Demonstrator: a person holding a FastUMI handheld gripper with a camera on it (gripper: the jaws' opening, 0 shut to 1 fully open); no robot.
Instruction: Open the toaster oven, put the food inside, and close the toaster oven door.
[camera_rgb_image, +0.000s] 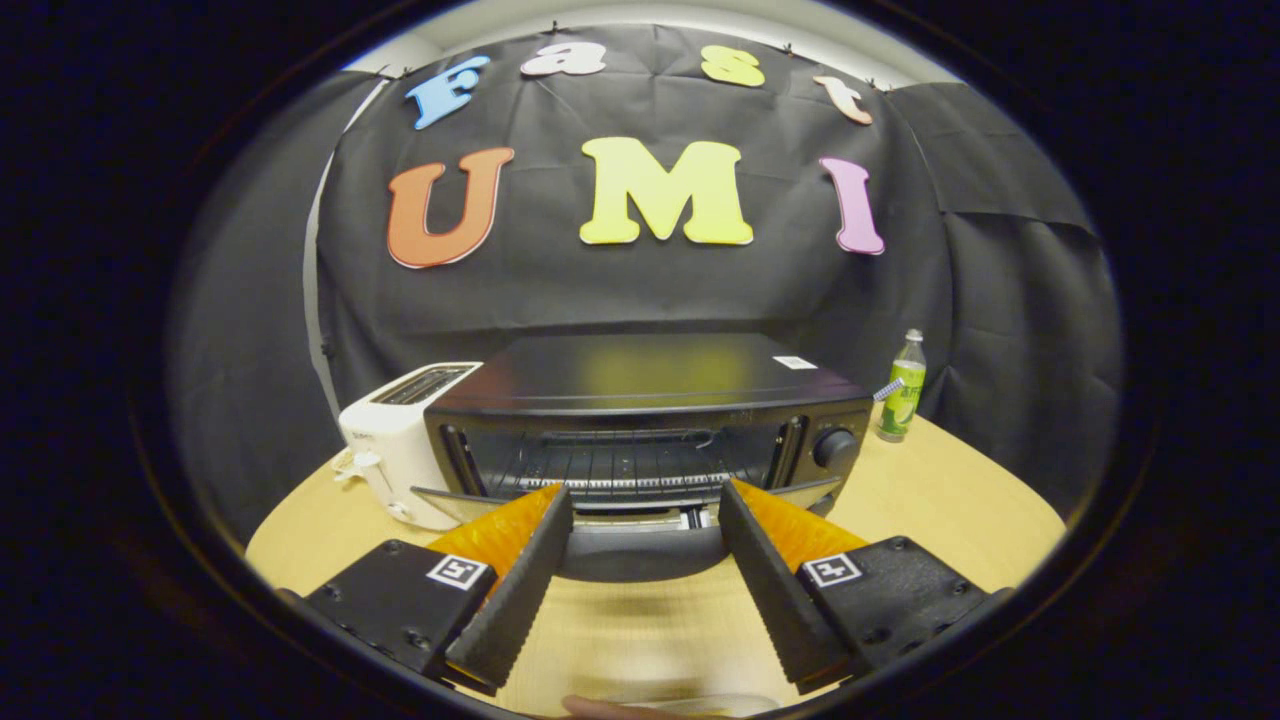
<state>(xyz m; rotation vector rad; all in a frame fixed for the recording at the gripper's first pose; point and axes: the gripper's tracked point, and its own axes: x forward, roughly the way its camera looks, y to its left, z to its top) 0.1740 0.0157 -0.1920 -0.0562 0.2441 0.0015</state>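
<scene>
A black toaster oven (650, 385) stands on the wooden table (930, 500), just beyond my fingers. Its door (640, 558) is folded down toward me, and the wire rack (620, 465) inside shows bare. A round knob (833, 448) sits on the oven's right front. My gripper (645, 495) is open, its fingertips spread wide just above the lowered door, with nothing between them. Below the fingers, at the near table edge, lies something pale and blurred (650, 705); I cannot tell what it is.
A white slot toaster (400, 440) stands close against the oven's left side. A green bottle (903, 388) stands at the back right, near the booth's black cloth wall. Bare table stretches to the right of the oven.
</scene>
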